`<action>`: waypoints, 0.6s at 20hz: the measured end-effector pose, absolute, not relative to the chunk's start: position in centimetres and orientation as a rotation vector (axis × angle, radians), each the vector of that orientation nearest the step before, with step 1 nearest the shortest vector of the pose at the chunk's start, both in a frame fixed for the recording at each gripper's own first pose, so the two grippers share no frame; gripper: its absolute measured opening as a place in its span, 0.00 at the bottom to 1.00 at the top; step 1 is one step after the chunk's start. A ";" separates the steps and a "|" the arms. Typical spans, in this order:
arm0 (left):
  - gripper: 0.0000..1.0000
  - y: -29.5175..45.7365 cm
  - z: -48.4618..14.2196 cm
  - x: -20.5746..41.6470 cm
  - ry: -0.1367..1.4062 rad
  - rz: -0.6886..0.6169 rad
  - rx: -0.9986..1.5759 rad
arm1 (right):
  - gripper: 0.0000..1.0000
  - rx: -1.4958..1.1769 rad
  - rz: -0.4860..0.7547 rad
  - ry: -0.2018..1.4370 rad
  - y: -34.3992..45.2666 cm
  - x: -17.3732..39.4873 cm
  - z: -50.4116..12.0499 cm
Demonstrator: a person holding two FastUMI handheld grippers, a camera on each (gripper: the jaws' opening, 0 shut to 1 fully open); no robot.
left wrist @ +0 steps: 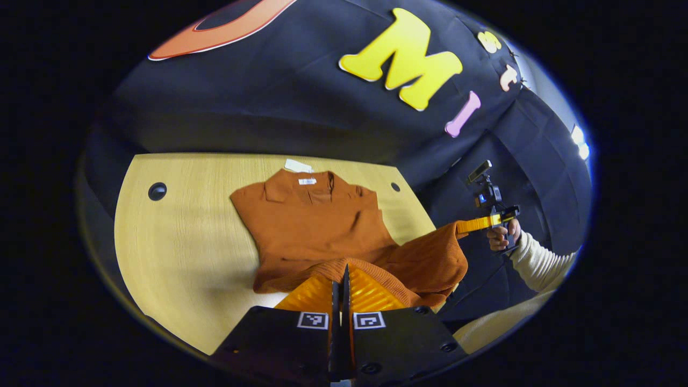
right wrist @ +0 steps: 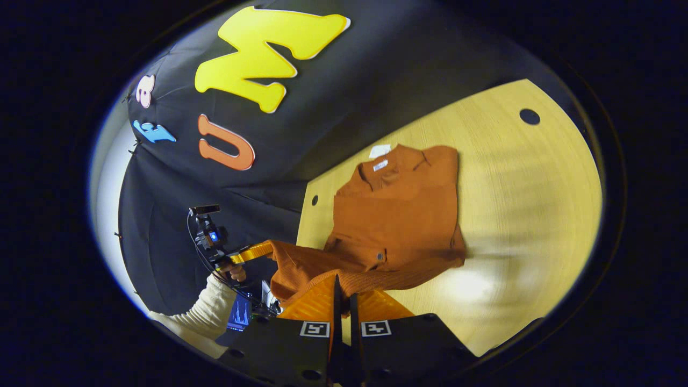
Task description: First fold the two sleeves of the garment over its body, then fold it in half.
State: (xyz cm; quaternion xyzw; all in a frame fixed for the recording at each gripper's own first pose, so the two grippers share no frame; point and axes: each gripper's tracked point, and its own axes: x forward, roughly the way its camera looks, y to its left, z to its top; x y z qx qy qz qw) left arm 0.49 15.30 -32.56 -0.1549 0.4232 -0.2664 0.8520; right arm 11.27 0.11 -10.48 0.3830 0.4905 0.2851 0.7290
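Observation:
A rust-orange collared garment [left wrist: 312, 226] lies on the wooden table [left wrist: 183, 236], collar at the far end, both sleeves folded over its body [right wrist: 398, 215]. Its near hem is lifted off the table. In the left gripper view my left gripper [left wrist: 344, 274] is shut on the ribbed hem at one corner. The right gripper [left wrist: 462, 227], held by a hand in a cream sleeve, pinches the other corner out past the table's edge. The right gripper view shows my right gripper [right wrist: 344, 285] shut on the hem, and the left gripper [right wrist: 269, 247] farther off holding the stretched hem.
A white tag [left wrist: 298, 165] lies just beyond the collar. Round holes [left wrist: 157, 191] sit in the table near its far corners [right wrist: 529, 116]. The booth's black cloth wall stands close behind the table. Bare wood [right wrist: 527, 188] flanks the garment.

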 end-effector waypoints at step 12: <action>0.03 18.5 -36.4 -1.3 0.709 -0.225 -0.991 | 0.07 1.111 0.327 0.983 0.7 33.9 -28.9</action>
